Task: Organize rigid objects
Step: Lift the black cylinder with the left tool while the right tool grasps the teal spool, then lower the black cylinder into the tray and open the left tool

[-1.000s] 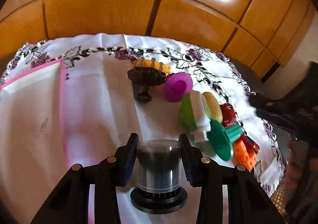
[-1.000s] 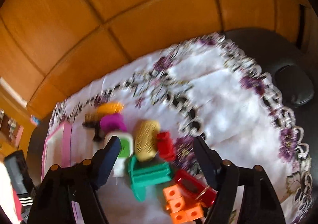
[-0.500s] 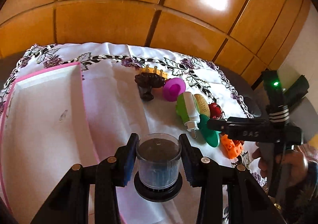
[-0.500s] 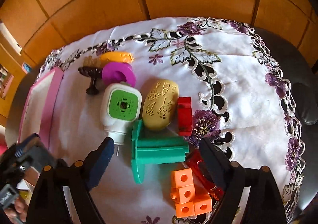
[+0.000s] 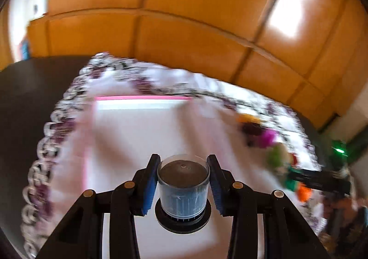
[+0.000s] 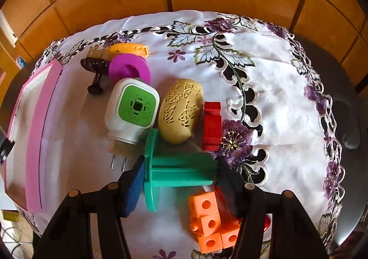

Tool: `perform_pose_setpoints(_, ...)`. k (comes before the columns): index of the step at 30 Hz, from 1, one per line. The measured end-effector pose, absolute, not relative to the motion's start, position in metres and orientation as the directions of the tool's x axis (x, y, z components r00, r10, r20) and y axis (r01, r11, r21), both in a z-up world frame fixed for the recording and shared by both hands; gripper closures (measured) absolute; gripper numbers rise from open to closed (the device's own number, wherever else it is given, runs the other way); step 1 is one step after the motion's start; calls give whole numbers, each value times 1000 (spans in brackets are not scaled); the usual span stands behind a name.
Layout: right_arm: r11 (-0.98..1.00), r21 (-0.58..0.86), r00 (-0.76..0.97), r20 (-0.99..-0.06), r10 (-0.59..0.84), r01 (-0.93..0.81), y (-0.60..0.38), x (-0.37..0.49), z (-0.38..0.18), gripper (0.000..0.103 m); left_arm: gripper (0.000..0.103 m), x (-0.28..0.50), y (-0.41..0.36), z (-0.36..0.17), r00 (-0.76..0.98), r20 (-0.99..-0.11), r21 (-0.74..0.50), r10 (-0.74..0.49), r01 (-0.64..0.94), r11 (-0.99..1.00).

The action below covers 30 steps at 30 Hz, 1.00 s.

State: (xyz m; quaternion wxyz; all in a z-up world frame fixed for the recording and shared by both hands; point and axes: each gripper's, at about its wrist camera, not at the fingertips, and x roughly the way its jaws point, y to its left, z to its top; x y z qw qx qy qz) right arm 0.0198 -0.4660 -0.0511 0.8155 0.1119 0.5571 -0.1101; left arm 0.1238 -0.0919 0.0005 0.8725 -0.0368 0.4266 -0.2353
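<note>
My left gripper (image 5: 183,180) is shut on a small clear-capped dark cylinder (image 5: 183,190) with a black round base. It holds the cylinder upright above the white tray with a pink rim (image 5: 142,98). This view is blurred by motion. In the right wrist view a green spool (image 6: 181,169) lies on its side on the embroidered cloth (image 6: 264,98). My right gripper (image 6: 180,167) is closing on it, one pad against its flange and the other against its far end.
Around the spool lie orange cubes (image 6: 209,220), a red piece (image 6: 211,125), a yellow perforated oval (image 6: 181,109), a white and green plug-in (image 6: 133,109), a purple ring (image 6: 128,70) and a dark stand (image 6: 95,68). The pink-rimmed tray (image 6: 34,125) is at the left.
The left gripper has swung left with the cylinder, from beside the toys to over the tray. The right gripper has come down and narrowed its jaws around the green spool.
</note>
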Motion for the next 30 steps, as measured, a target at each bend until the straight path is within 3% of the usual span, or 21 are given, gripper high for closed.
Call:
perform_pose_setpoints(14,964,-12,360,-926,-111,266,-457,22,-53,43,60,209,-75,-30,576,-772,-116,-270,289,950)
perform_pose_setpoints(15,964,-17,357,-927,-115,265,-457,22,-53,43,57,211,-73,-29,576,-772,-123,-269,280,952)
perform_pose_setpoints(16,964,-26,354,-927,-121,263,-457,23,-54,43,47,211,-71,-28,578,-770,-129,-269,271,954)
perform_pose_setpoints(17,965,-32,353,-927,-126,261,-456,23,-54,43,39,209,-68,-25,586,-762,-144,-275,261,955)
perform_pose_setpoints(19,966,-36,353,-927,-128,258,-456,23,-54,43,35,203,-60,-18,616,-739,-158,-273,235,959)
perform_pose_setpoints(30,967,-67,347,-925,-153,247,-453,23,-55,43,35,108,-54,-19,641,-725,-140,-254,224,964)
